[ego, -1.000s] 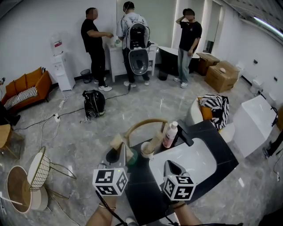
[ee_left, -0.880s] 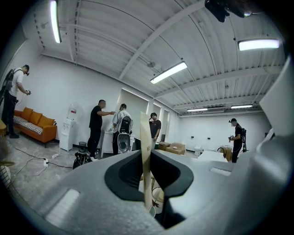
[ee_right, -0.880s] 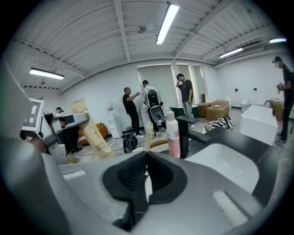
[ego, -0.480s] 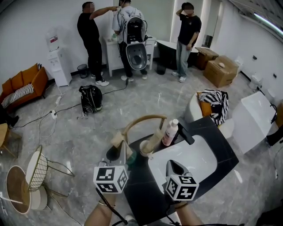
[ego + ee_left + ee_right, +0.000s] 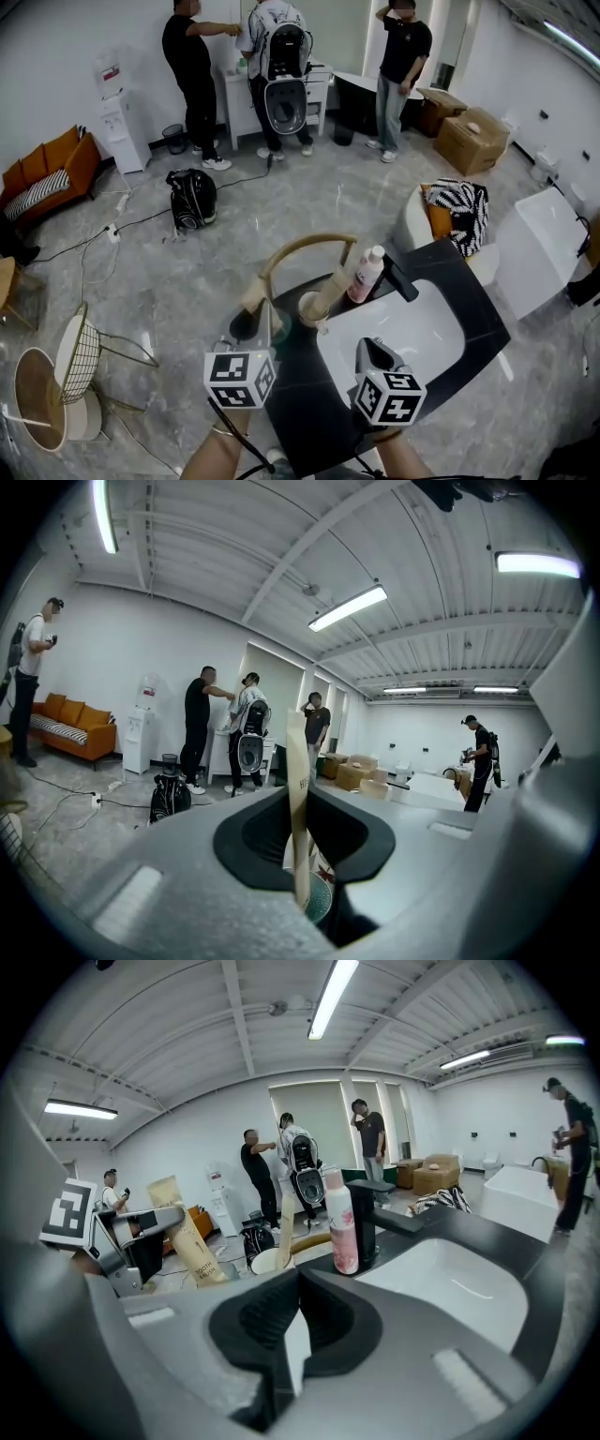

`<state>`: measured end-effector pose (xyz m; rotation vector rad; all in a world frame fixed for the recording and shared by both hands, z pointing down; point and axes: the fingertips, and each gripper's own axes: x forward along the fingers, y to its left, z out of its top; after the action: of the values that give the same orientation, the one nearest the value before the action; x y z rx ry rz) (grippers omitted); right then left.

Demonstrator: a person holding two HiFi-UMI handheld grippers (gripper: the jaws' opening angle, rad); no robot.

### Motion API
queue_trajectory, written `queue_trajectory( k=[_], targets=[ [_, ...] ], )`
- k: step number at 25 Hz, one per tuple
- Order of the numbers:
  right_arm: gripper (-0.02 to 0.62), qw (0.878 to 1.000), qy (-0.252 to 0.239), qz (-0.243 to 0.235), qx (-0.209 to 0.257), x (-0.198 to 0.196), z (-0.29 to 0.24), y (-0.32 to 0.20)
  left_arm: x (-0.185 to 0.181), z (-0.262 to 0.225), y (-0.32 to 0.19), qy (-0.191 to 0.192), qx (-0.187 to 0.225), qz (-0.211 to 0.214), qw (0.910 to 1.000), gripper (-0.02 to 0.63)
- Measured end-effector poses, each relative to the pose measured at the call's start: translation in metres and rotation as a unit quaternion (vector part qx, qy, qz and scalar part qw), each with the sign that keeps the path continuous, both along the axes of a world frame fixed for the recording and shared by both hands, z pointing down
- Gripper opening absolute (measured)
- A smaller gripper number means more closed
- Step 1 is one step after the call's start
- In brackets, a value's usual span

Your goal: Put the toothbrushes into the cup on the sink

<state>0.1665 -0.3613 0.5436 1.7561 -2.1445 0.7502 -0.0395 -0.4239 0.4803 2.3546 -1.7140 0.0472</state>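
Clamping packaged toothbrush (image 5: 297, 761), left hand-held gripper (image 5: 302, 855), long axis near upright

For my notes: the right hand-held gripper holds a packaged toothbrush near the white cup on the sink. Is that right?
Not quite: the left hand-held gripper holds the packaged toothbrush near the white cup on the sink, as the left gripper view shows.
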Motion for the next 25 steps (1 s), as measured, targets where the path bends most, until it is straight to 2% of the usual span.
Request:
queue_trajectory(
  k=[14,17,22,25],
  targets=[
    [0.004,1.000,-0.005,0.005,-0.017,0.003,0.015,0.008,0.007,0.028,-0.005,0.008,-0.037,0.014,0.9992,0.046],
    [0.004,1.000,-0.006,0.004,-0.019,0.003,0.016,0.009,0.007,0.033,-0.005,0.013,-0.048,0.017,0.9986,0.070],
    [0.003,1.000,-0.007,-0.001,-0.019,0.000,0.017,0.009,0.003,0.044,-0.003,0.010,-0.066,0.015,0.9977,0.160],
    [0.004,1.000,-0.007,-0.006,-0.018,-0.005,0.016,0.010,-0.004,0.049,0.001,0.009,-0.075,0.005,0.9972,0.183]
  ],
)
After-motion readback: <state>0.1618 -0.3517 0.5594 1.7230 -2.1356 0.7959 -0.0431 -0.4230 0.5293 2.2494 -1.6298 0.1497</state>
